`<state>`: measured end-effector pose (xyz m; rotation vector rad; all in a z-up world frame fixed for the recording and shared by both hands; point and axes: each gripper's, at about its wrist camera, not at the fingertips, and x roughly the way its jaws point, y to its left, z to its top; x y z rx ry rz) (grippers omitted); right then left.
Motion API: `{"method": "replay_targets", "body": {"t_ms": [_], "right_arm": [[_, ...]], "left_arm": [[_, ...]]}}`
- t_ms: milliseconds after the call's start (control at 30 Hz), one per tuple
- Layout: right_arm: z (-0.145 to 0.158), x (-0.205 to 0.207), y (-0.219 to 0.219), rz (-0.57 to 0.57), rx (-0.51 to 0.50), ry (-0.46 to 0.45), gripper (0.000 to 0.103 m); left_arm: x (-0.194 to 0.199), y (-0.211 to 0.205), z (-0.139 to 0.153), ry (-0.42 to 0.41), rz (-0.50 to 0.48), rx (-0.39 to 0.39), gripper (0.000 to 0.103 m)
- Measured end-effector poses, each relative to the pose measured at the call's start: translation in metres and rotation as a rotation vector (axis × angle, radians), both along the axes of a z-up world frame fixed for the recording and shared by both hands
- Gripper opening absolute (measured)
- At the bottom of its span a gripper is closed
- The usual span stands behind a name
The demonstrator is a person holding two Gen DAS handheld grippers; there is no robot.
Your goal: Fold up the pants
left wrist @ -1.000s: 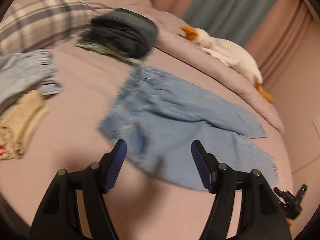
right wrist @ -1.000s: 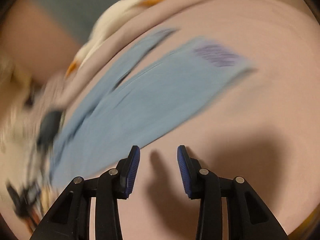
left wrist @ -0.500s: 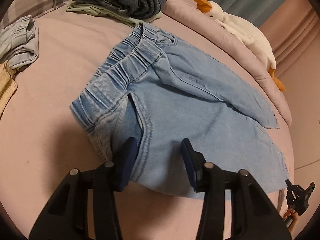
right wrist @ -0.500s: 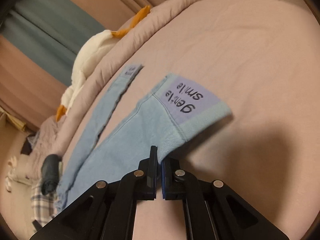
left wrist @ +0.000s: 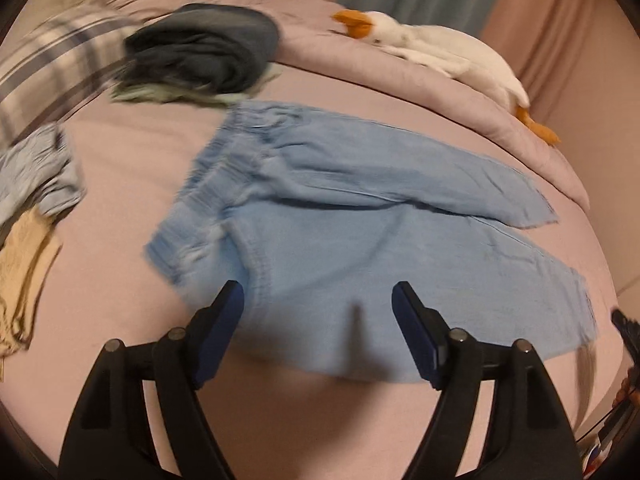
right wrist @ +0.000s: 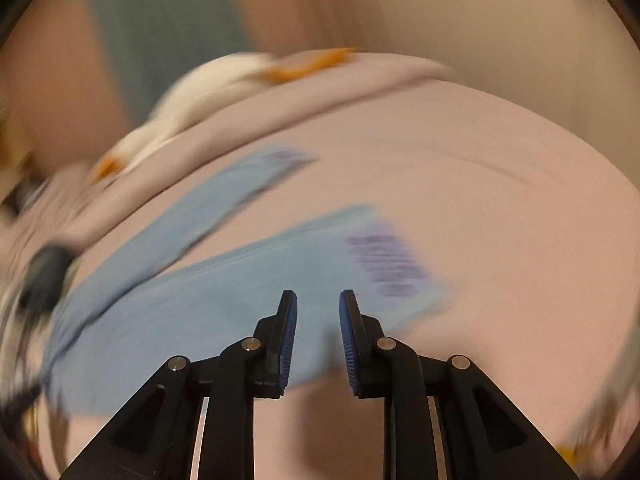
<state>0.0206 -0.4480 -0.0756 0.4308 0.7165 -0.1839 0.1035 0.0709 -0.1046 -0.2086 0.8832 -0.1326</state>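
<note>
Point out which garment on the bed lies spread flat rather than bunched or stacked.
The light blue pants, legs laid out before the left gripper. The dark clothes are stacked; the pale blue garment is bunched.

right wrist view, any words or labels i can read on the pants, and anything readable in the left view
Lilac patch on the cuff of the light blue pants: dark lettering, too motion-blurred to read.
Second patch on the farther leg's cuff: also too blurred.
Left wrist view: no text visible on the pants or elsewhere.
</note>
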Motion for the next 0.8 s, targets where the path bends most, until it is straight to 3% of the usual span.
{"method": "replay_targets", "body": {"t_ms": [100, 167, 233, 300, 333, 433, 500, 567, 800], "right_arm": [[-0.003, 0.028, 0.059, 0.208, -0.065, -0.007, 0.022], [-0.020, 0.040, 0.095, 0.324, -0.099, 0.027, 0.024], [-0.062, 0.058, 0.128, 0.461, -0.114, 0.165, 0.030], [-0.068, 0.051, 0.145, 0.460, -0.250, 0.103, 0.035], [-0.067, 0.051, 0.148, 0.480, -0.282, 0.121, 0.035], [-0.056, 0.070, 0.139, 0.532, -0.223, 0.185, 0.035], [-0.045, 0.077, 0.135, 0.558, -0.165, 0.161, 0.037], [-0.034, 0.098, 0.139, 0.575, -0.164, 0.118, 0.046], [-0.018, 0.205, 0.181, 0.697, -0.283, 0.036, 0.047]], "left_arm": [[0.006, -0.022, -0.014, 0.005, -0.062, 0.065, 0.077], [0.012, -0.035, -0.047, 0.102, -0.111, 0.128, 0.078], [-0.001, -0.044, -0.053, 0.014, -0.147, 0.210, 0.079], [-0.007, -0.044, -0.051, 0.009, -0.199, 0.227, 0.080], [-0.007, -0.039, -0.049, 0.014, -0.220, 0.208, 0.081], [0.009, -0.023, -0.037, 0.062, -0.254, 0.135, 0.081], [0.025, -0.014, -0.024, 0.043, -0.242, 0.105, 0.081], [0.052, -0.004, -0.012, 0.019, -0.220, 0.100, 0.081], [0.175, 0.034, 0.007, 0.002, -0.105, 0.165, 0.081]]}}
